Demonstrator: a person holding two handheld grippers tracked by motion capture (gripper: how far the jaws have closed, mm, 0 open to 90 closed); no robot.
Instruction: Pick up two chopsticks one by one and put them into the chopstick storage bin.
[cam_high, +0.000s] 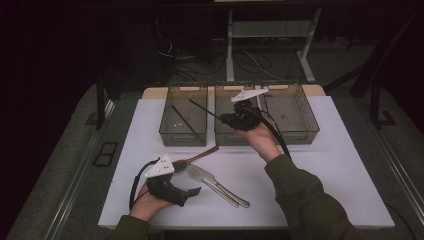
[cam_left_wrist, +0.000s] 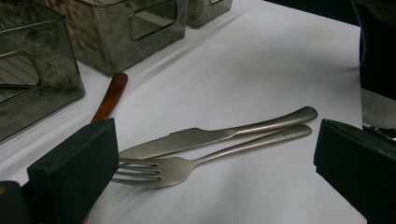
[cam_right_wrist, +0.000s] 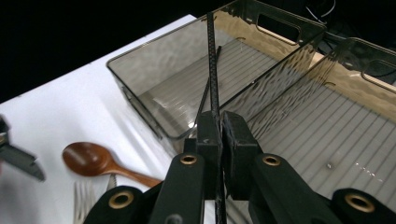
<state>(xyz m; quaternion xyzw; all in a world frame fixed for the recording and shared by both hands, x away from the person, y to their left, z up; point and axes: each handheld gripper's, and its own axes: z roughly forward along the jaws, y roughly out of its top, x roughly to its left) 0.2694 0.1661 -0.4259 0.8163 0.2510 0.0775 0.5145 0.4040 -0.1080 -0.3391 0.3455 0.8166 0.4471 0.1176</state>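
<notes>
My right gripper (cam_high: 224, 118) is shut on a thin black chopstick (cam_high: 202, 107), held above the left edge of the middle bin (cam_high: 226, 138). In the right gripper view the jaws (cam_right_wrist: 220, 123) pinch that chopstick (cam_right_wrist: 211, 60), which points out over the left bin (cam_right_wrist: 140, 77). A second black chopstick (cam_high: 182, 120) lies inside the left bin (cam_high: 183, 136). My left gripper (cam_high: 187, 178) rests open near the table's front left. Just beyond its open jaws (cam_left_wrist: 215, 163) lie a steel fork (cam_left_wrist: 187, 165) and a steel knife (cam_left_wrist: 210, 135) side by side.
A wooden spoon (cam_high: 197, 155) lies between the bins and the left gripper, its handle (cam_left_wrist: 109, 95) reaching toward the left bin. A third smoked bin (cam_high: 295, 135) stands at the right. The white table (cam_high: 340, 170) ends close to the person's sleeves.
</notes>
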